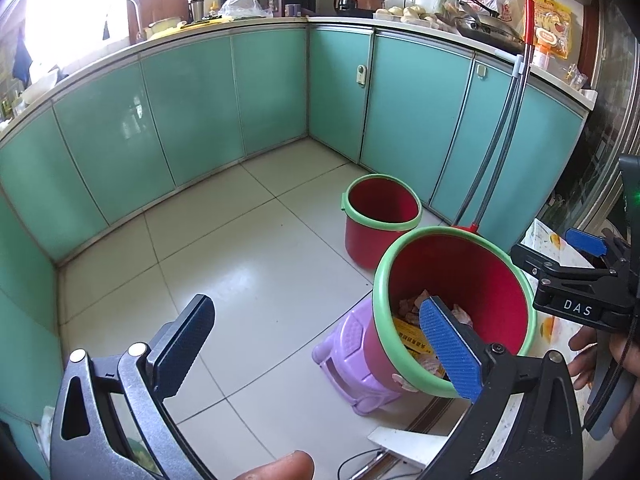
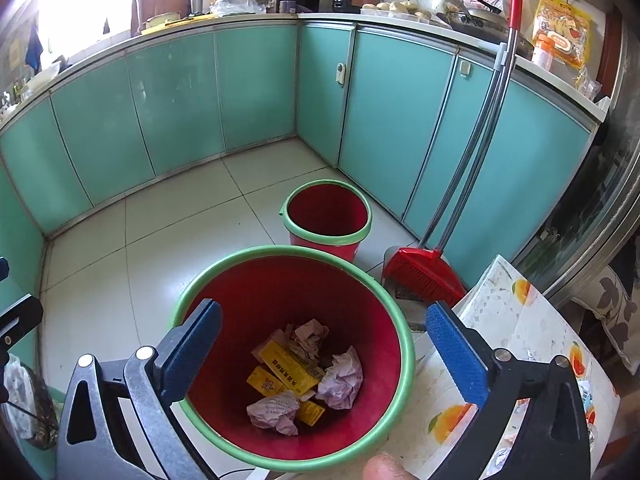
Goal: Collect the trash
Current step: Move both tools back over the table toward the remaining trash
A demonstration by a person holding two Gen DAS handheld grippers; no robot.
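Left wrist view: the left claw [image 1: 320,344] gaped wide, holding nothing, beside the near red bin [image 1: 472,280] on a purple stool [image 1: 352,364]. "DAS" was readable on the right claw [image 1: 560,258].

Right wrist view: that claw [image 2: 324,346] hovered wide open, empty, above the bin [image 2: 240,292]; crumpled paper [image 2: 340,376] and yellow boxes [image 2: 286,366], print unreadable, lay inside.

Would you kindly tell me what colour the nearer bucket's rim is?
Light green, on the nearer red plastic bucket; clearest in the right wrist view.

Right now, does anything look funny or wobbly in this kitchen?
Yes. The near red bin with the trash sits up on a small purple stool and looks tilted, so it might tip. The other red bin stands flat on the floor.
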